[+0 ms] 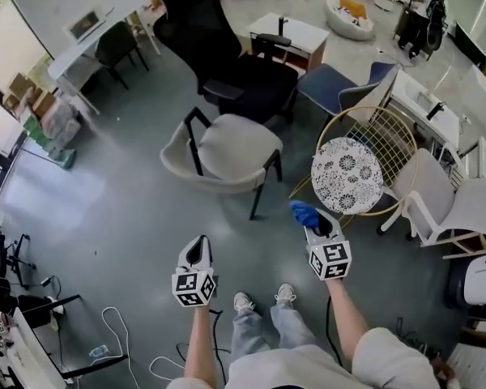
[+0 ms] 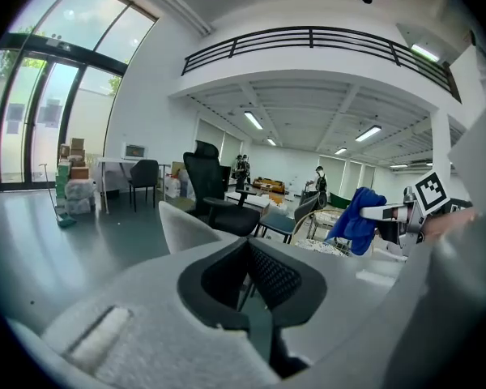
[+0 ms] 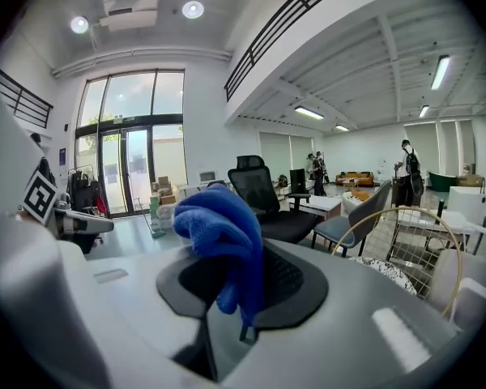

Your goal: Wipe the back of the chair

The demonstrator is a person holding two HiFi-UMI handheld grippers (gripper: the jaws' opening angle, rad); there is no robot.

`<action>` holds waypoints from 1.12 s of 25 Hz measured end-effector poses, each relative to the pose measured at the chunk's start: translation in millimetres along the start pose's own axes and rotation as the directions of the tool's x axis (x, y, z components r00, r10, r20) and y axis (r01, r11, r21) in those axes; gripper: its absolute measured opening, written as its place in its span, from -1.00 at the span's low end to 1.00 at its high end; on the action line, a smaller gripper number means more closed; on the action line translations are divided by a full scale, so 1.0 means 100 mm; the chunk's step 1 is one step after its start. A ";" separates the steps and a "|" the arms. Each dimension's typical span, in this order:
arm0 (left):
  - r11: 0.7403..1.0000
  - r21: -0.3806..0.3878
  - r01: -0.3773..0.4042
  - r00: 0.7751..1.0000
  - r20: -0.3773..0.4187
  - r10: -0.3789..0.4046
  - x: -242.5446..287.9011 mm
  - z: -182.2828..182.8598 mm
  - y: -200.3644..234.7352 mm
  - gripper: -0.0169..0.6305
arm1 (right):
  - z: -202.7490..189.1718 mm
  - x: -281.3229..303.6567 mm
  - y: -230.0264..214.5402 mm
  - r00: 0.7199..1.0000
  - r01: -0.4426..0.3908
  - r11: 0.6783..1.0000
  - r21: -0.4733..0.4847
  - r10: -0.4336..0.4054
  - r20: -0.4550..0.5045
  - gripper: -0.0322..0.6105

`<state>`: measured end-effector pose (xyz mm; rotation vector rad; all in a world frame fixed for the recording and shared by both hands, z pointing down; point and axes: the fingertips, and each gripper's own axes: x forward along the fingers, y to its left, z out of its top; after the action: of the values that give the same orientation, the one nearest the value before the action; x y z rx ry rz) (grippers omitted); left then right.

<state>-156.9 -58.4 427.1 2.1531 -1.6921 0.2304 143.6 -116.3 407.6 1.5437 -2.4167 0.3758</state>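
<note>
A beige shell chair (image 1: 227, 148) with black legs stands on the floor in front of me, its curved back (image 2: 185, 229) turned toward me. My right gripper (image 1: 313, 224) is shut on a bunched blue cloth (image 1: 304, 213), which drapes over its jaws (image 3: 227, 241). It hovers right of the chair and clear of it. My left gripper (image 1: 197, 248) is held level with it, jaws together and nothing between them. From the left gripper view the cloth (image 2: 355, 217) hangs off to the right.
A black office chair (image 1: 219, 55) stands behind the beige one. A gold wire chair (image 1: 389, 148) with a patterned round cushion (image 1: 347, 174) is at the right, beside a white chair (image 1: 449, 205). Desks line the left wall (image 1: 81, 51); cables (image 1: 117, 331) lie near my feet.
</note>
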 end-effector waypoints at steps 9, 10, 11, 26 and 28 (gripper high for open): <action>1.000 -0.007 -0.015 0.997 0.075 0.015 -0.26 0.79 -0.01 -0.95 | 0.83 -0.32 0.13 0.999 -0.005 0.999 -0.053 0.007 0.052 -0.59; 1.000 -0.012 -0.018 0.996 0.085 0.019 -0.28 0.87 0.00 -0.95 | 0.88 -0.34 0.14 0.998 -0.004 0.998 -0.060 0.007 0.055 -0.59; 1.000 -0.012 -0.019 0.995 0.093 0.020 -0.30 0.93 0.01 -0.94 | 0.92 -0.36 0.15 0.998 -0.002 0.998 -0.068 0.006 0.057 -0.59; 0.997 0.071 0.027 0.995 0.094 -0.034 -0.55 1.22 -0.07 -0.95 | 1.29 -0.69 0.07 0.989 0.081 0.996 -0.039 -0.075 0.127 -0.59; 0.997 0.064 0.030 0.994 0.101 -0.037 -0.54 1.25 -0.08 -0.95 | 1.31 -0.69 0.08 0.989 0.081 0.996 -0.044 -0.075 0.128 -0.59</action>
<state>-176.8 -58.2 291.6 2.2726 -1.7241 0.1688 155.1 -99.5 260.6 1.6824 -2.4294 0.2081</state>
